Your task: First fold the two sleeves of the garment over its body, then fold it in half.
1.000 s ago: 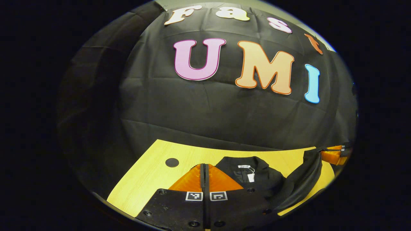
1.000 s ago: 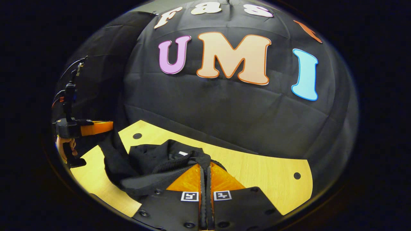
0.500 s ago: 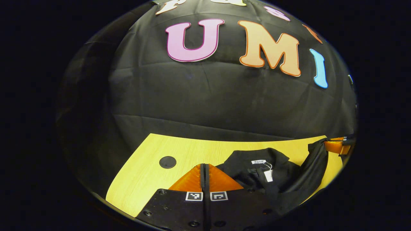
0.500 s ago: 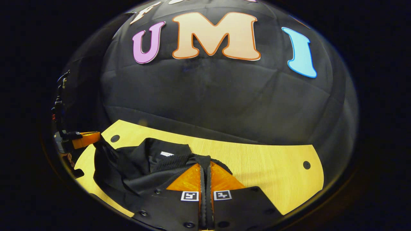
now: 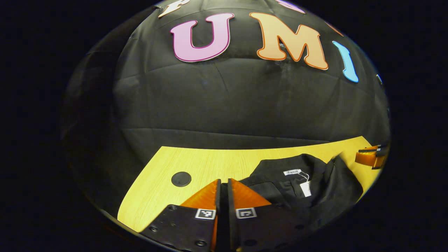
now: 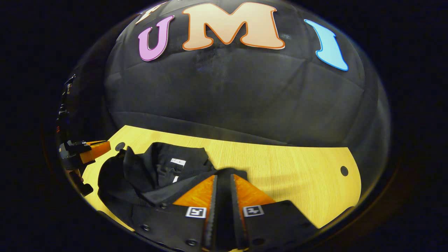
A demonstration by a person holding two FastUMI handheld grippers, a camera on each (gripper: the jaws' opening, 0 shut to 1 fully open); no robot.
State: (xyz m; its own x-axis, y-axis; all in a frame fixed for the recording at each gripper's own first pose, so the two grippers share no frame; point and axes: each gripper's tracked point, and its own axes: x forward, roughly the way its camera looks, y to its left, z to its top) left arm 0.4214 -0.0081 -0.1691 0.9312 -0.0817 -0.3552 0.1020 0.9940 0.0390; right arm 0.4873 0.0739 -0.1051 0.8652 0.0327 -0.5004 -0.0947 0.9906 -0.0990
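A black collared shirt (image 5: 308, 182) lies on the yellow table (image 5: 210, 164), with a white neck label and a hang tag showing. In the left gripper view my left gripper (image 5: 223, 180) stands open by a narrow gap, just left of the shirt, with nothing seen between its fingers. The right gripper (image 5: 371, 157) hovers at the far right, apart from the cloth. In the right gripper view the shirt (image 6: 157, 171) has a sleeve folded over its body. My right gripper (image 6: 224, 176) is open, and a strip of black cloth lies across its fingertips. The left gripper (image 6: 91, 151) is beyond the shirt's far edge.
The table (image 6: 287, 168) has bare wood to the right of the shirt. Round black holes sit in the tabletop (image 5: 181, 179) (image 6: 344, 170). The black cloth wall rises right behind the table's far edge.
Both grippers were shut and holding the sleeves up. They came down and opened, and both sleeves now lie dropped on the shirt's body.
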